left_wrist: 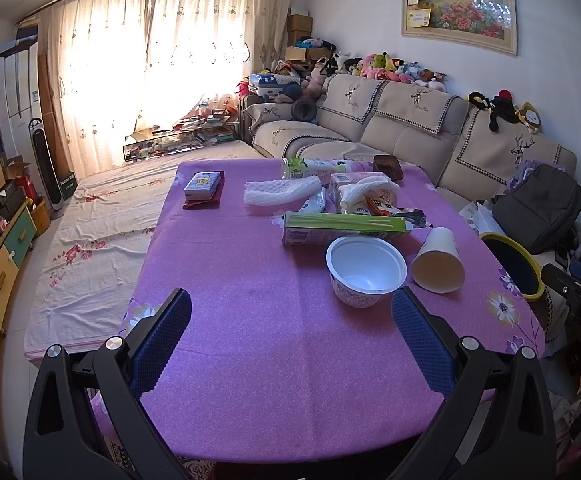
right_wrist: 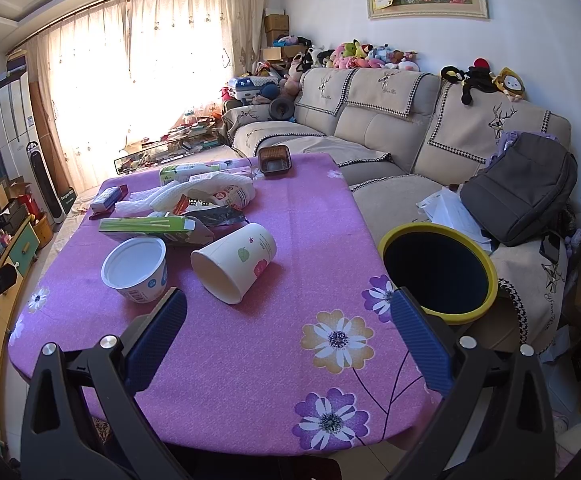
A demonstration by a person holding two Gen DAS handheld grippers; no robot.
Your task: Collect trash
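Trash lies on a purple-clothed table [left_wrist: 250, 340] [right_wrist: 310, 208]. A white plastic tub [left_wrist: 364, 270] [right_wrist: 136, 270] stands upright. A paper cup [left_wrist: 438, 262] [right_wrist: 236, 262] lies on its side beside it. Behind them are a green carton [left_wrist: 346, 228] [right_wrist: 150, 226], wrappers [left_wrist: 374, 198] [right_wrist: 210, 196] and white foam netting [left_wrist: 280, 192]. A black bin with a yellow rim [right_wrist: 440, 274] [left_wrist: 514, 264] stands off the table's right edge. My left gripper [left_wrist: 290, 320] is open and empty, near the tub. My right gripper [right_wrist: 288, 320] is open and empty above the table's near right part.
A small box on a dark red book [left_wrist: 202, 190] lies at the table's far left. A brown tray [right_wrist: 275, 159] sits at the far edge. A beige sofa [right_wrist: 390, 128] with a grey backpack [right_wrist: 522, 188] runs along the right. A cloth-covered low table [left_wrist: 102, 240] stands to the left.
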